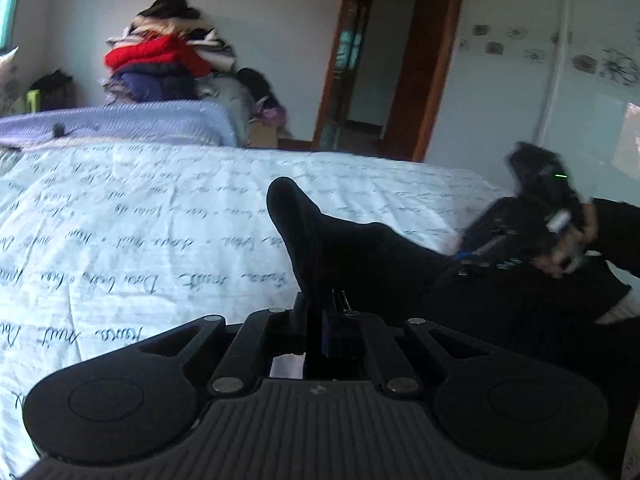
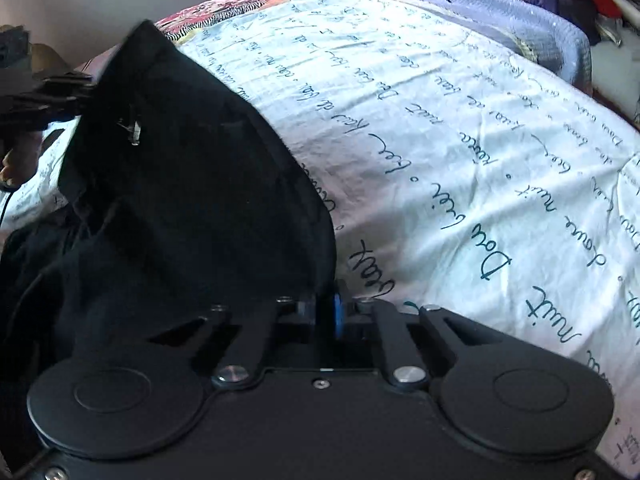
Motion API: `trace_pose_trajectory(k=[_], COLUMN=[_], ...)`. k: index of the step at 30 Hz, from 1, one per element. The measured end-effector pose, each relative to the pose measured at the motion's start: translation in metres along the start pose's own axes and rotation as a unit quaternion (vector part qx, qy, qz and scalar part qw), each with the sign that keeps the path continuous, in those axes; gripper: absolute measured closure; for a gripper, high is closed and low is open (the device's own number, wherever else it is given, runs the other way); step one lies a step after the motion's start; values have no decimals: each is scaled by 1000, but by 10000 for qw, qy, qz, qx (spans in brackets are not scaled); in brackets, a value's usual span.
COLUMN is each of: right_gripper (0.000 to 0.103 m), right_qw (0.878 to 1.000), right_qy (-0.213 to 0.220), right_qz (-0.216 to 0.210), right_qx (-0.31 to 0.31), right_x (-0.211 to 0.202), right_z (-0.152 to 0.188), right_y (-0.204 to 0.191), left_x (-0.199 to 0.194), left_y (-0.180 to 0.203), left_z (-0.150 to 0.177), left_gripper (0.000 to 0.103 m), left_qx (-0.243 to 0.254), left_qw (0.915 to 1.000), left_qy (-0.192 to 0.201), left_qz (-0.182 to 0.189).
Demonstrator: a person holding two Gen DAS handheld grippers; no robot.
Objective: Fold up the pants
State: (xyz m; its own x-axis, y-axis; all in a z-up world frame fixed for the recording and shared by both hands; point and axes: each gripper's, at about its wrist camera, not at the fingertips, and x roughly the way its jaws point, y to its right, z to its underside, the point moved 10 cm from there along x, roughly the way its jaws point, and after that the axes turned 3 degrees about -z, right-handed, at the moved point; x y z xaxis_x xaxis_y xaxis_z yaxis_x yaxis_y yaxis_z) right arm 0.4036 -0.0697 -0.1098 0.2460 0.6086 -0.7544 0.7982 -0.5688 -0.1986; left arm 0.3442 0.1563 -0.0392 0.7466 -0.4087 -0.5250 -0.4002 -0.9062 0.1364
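left claw (image 1: 320,304): clenched on an edge of the pants (image 1: 384,252), fabric rising in a peak just past my fingertips.
right claw (image 2: 326,312): clenched on another edge of the pants (image 2: 180,184).
pants: black, bunched at the near edge of the bed (image 1: 140,220), partly lifted off the printed sheet (image 2: 460,160).
axis: my guess, the cloth stretches between my two claws along the near edge of the bed.
nearer: both already gripping; in the left view the right claw (image 1: 464,254) sits to the right.
next: likely lift and spread out over the bed.
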Motion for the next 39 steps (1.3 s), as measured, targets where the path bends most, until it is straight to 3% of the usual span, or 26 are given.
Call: trace_pose_trajectory(k=[5,10,15,18,20,22,26,29,31,32,33,35,37,39], right_gripper=[97,97,97,97,97,97,97,97,97,97,97,97,97,97], right_qw=[9985,9932,9938,9953,9959,9955,9961,9960,9964,9966,9967,9969,9970,9967], right_qy=[347,669,718,380,139,6,114,193,231,214,203,167,70,61], right_qz=[320,575,288,221,259,402,521,471,383,350,346,400,465,536], right_qx=[-271,-764,-803,-859,-861,-852,-710,-731,-727,-711,-701,-658,-616,-613], right_x=[-35,-90,-120,-99,-83,-75,-77,-85,-88,-87,-85,-79,-65,-59], right_z=[-9,-15,30,73,96,110,108,100,101,103,105,110,119,124], right_y=[-30,-92,-175,-219,-230,-237,-234,-238,-241,-244,-247,-246,-247,-247], left_x=[7,-38,-83,-85,-83,-88,-130,-163,-175,-174,-172,-158,-139,-137], left_y=[-20,-10,-2,-7,-15,-28,-52,-43,-20,-6,7,33,51,67], left_z=[6,-1,24,65,90,105,98,79,74,73,75,87,108,122], left_gripper=[96,96,92,89,86,84,88,87,79,65,51,45,59,61], left_qx=[-395,-368,-361,-589,-868,-1150,-1585,-1714,-2010,-2146,-2273,-2345,-2298,-2458], left_qw=[9991,9989,9979,9972,9938,9904,9867,9851,9780,9737,9701,9693,9719,9668], left_qy=[-147,267,446,-33,-422,-667,-358,0,191,220,223,138,-288,-518], left_qz=[-71,70,299,463,551,374,-8,98,524,739,821,724,430,464])
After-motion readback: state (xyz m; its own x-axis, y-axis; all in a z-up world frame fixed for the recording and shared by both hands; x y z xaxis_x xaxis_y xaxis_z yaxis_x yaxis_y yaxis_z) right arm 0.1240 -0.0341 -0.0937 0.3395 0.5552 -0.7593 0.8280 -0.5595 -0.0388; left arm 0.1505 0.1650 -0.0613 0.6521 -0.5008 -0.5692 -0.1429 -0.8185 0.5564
